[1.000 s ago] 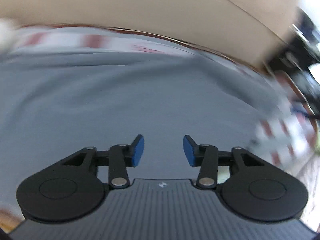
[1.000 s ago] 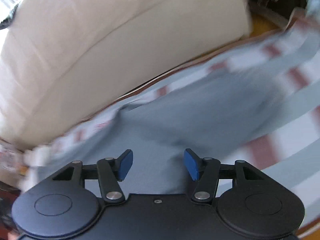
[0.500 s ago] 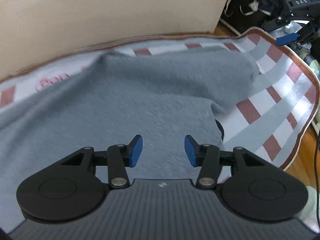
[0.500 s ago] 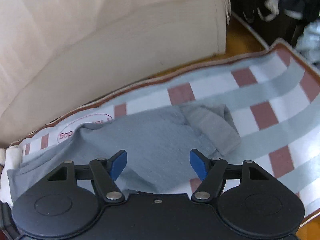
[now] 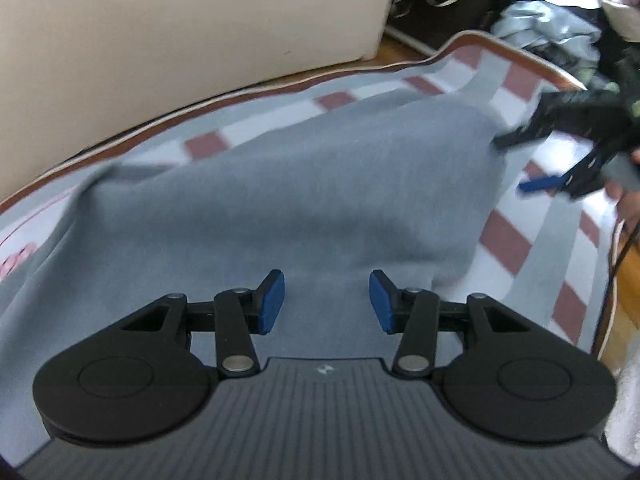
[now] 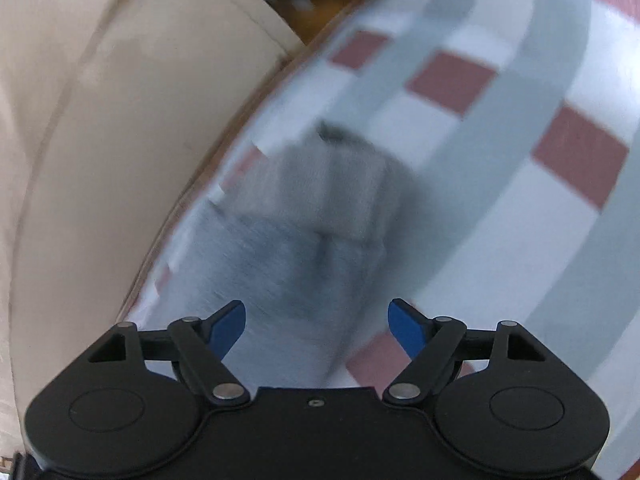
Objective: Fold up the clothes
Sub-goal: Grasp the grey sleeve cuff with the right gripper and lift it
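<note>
A grey sweatshirt (image 5: 280, 200) lies spread on a checked rug (image 5: 560, 256) of red, white and grey squares. My left gripper (image 5: 326, 304) hovers over the garment's near part, its jaws opening, nothing between the blue pads. The right gripper (image 5: 516, 162) shows at the right of the left wrist view, blurred, at the garment's far corner. In the right wrist view the right gripper (image 6: 316, 324) is over a grey sleeve with its ribbed cuff (image 6: 340, 184); its jaws are opening wide and the pads press on nothing.
A beige sofa base (image 5: 180, 28) runs along the rug's far edge, also at the left of the right wrist view as the sofa (image 6: 100, 160). A heap of dark clothes (image 5: 532, 16) lies beyond the rug. Bare wooden floor (image 5: 628, 280) shows at the right.
Both grippers have swung across the garment and dropped lower. The right gripper's jaws have spread much wider and now sit close over the sleeve cuff. The left jaws widened slightly.
</note>
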Demonstrator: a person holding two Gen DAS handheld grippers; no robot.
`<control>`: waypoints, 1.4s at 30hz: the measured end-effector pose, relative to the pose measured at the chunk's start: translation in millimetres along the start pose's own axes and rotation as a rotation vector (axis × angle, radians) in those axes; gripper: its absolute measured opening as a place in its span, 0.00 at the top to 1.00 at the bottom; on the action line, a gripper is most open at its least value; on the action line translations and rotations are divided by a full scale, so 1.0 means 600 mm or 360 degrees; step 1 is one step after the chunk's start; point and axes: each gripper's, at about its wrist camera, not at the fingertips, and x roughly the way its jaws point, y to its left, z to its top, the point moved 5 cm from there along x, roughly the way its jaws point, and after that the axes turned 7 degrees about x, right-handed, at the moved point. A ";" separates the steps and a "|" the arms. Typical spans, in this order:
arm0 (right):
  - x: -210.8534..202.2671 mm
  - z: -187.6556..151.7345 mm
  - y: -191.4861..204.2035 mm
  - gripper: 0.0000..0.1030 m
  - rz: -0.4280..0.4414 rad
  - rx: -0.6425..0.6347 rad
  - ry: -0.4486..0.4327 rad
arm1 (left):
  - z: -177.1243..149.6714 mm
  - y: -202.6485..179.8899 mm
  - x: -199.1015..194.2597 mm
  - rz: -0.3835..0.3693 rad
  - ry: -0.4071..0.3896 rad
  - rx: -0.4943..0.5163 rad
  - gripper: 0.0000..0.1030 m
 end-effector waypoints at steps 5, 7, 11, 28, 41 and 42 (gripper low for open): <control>0.031 0.013 -0.009 0.19 0.0124 0.0046 -0.0004 | -0.015 -0.007 0.047 -0.0179 0.0037 -0.0013 0.52; 0.046 0.016 -0.010 0.12 0.0096 0.0055 0.0002 | -0.029 -0.001 0.055 -0.0213 0.0068 -0.0075 0.52; 0.078 0.022 -0.013 0.11 0.0156 0.0137 -0.0022 | -0.048 0.007 0.048 -0.0225 0.0130 -0.0142 0.52; 0.118 0.053 0.089 0.64 -0.0440 -0.0721 -0.0561 | -0.079 -0.027 0.033 -0.0338 0.0253 -0.0121 0.33; 0.000 0.078 0.118 0.33 -0.0270 -0.0470 -0.0823 | 0.110 0.148 -0.002 0.0043 0.0271 -0.0066 0.24; 0.002 0.068 0.131 0.33 -0.0184 -0.0501 -0.0834 | 0.121 0.153 0.018 0.0119 0.0265 -0.0018 0.24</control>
